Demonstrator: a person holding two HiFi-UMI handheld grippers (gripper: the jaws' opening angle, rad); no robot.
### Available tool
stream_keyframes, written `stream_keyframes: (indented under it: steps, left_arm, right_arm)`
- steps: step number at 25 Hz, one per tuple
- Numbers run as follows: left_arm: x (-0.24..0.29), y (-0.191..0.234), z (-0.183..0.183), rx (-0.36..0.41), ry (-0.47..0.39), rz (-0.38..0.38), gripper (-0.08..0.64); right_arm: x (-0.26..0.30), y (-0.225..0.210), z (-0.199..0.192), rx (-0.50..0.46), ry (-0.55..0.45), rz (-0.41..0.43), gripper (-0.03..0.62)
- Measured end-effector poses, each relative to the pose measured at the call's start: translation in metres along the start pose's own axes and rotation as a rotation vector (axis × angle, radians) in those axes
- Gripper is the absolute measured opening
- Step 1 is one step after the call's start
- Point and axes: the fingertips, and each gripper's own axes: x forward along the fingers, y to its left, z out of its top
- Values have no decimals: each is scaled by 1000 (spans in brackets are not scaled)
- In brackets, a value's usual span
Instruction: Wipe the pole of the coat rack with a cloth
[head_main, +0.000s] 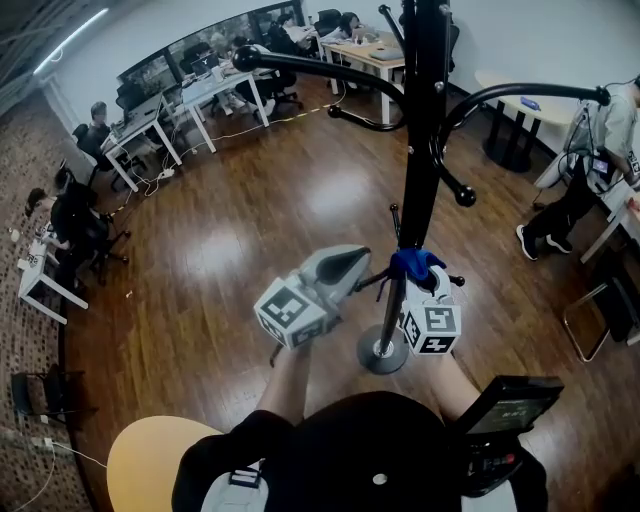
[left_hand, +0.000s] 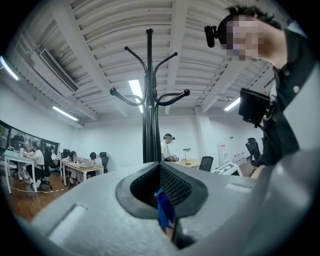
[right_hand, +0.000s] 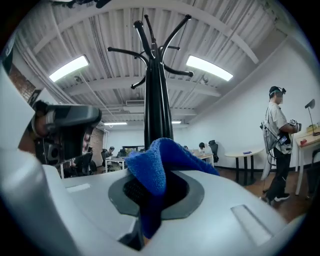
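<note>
Right hand-held gripper (head_main: 419, 279) round bunched blue cloth (right_hand: 155, 162), perhaps against pole (head_main: 421, 180).

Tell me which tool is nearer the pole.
Right. The right tool holds its cloth at the pole; the left tool sits apart, to the pole's left.

The coat rack's black pole (head_main: 420, 150) stands upright on a round grey base (head_main: 383, 352), with curved, knob-tipped hooks (head_main: 300, 65) branching off its upper part. A bunched blue cloth (head_main: 415, 263), pinched in the right gripper's (right_hand: 155, 192) jaws, sits against the pole's lower stretch, above the base.
</note>
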Motion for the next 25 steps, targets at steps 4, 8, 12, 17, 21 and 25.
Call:
stream_keyframes:
  steps: [4,8,12,17,21,25]
  left_arm:
    - [-1,-1,-3,-1,14,-3,-5]
    - [0,-3,-3,3,15,-4,-5]
    - [2,-6,1,10,0,-10,-5]
    - [-4,-8,2,5,-8,-4,-5]
    - [-4,-13,2,-13,-12,-10,-5]
    - [-3,-17,4,-1,-19,-19,-5]
  right_arm:
    - [-1,-2,-33,-27,51,-23,26]
    - [-1,3,-47,-60,82,-21,26]
    - [1,5,-51,-5,117,6,26]
    - [-2,5,14,54,1,29,26]
    - [1,13,104,42,-157,75,26]
    - [2,17,184,20,-271,122,26]
